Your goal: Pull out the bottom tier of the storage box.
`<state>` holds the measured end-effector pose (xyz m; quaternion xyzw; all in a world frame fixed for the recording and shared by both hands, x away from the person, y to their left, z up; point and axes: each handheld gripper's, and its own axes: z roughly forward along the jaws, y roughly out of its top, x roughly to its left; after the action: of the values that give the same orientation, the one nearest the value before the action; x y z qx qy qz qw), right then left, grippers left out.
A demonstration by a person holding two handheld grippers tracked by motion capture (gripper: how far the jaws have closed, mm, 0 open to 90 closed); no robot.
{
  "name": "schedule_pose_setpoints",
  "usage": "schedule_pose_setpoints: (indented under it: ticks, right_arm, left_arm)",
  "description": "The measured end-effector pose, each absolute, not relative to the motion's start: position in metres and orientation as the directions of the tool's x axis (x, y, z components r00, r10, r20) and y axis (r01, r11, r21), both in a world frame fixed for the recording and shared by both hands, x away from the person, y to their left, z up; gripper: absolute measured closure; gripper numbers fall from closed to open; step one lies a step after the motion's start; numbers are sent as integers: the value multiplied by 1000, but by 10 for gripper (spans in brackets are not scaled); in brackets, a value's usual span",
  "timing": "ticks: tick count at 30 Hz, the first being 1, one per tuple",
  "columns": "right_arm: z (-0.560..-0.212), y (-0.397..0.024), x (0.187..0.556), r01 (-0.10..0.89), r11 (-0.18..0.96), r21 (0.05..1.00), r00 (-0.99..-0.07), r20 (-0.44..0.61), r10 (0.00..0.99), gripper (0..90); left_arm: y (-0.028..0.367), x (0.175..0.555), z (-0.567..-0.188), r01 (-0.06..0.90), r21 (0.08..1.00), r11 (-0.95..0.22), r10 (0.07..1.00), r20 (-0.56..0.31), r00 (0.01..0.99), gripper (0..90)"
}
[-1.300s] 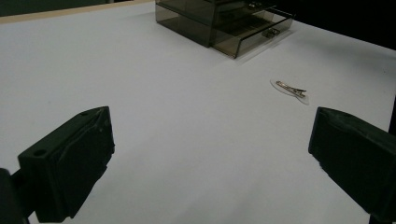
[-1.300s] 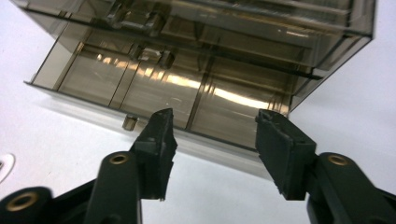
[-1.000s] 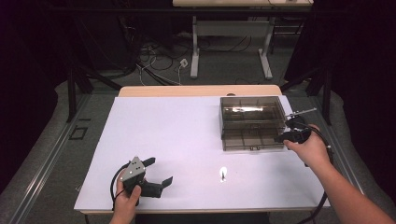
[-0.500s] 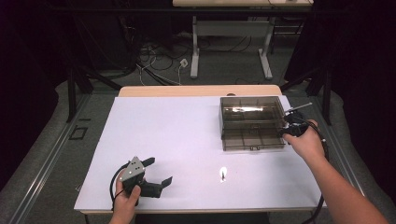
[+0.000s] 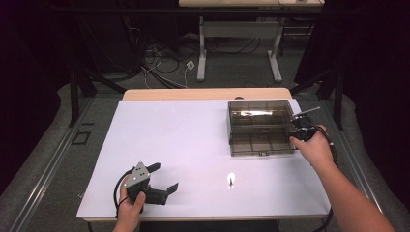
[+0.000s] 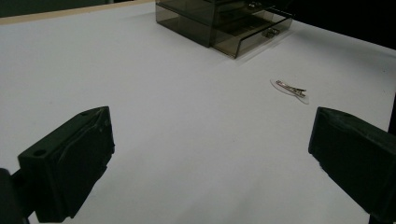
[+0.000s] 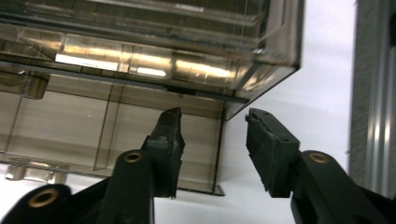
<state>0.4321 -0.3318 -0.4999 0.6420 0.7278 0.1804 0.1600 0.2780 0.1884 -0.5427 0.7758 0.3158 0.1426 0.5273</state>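
I can't make out any lettering, label, brand, number or sign anywhere I look. The smoky plastic drawer box [image 7: 140,70] right ahead of my right gripper [image 7: 212,116] carries no print I can read, and its drawer fronts are bare.

Most of the white tabletop [image 5: 193,145] lies bare, so a hand could sweep freely across its left and middle. The smoky plastic drawer box [image 5: 261,126] blocks the far right part, its open drawer [image 5: 263,144] jutting toward the person. A small hair clip [image 5: 231,180] lies well in front of it. The right tool [image 7: 215,140] straddles the drawer's side wall, jaws apart, just narrowed. The left tool [image 5: 162,176] rests near the front edge.
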Motion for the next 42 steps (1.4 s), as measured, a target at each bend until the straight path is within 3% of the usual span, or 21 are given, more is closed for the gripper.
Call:
schedule_pose_setpoints:
  ticks: [8, 20, 30, 42]
  right_arm:
    - [-507, -328, 435, 907, 156, 391, -149, -48, 988, 674]
    - [-510, -331, 442, 939, 31, 343, -28, -14, 1000, 794]
    - [-511, -333, 444, 941, -12, 339, 8, 14, 1000, 893]
    - [-511, -333, 445, 945, -31, 327, 21, 33, 999, 899]
  left_arm:
    - [188, 278, -543, 339, 910, -240, 643, -113, 758, 4]
    - [188, 278, -544, 336, 909, -246, 644, -106, 758, 4]
    - [188, 278, -543, 336, 910, -244, 644, -107, 758, 4]
    - [188, 278, -544, 338, 910, -242, 645, -109, 757, 4]
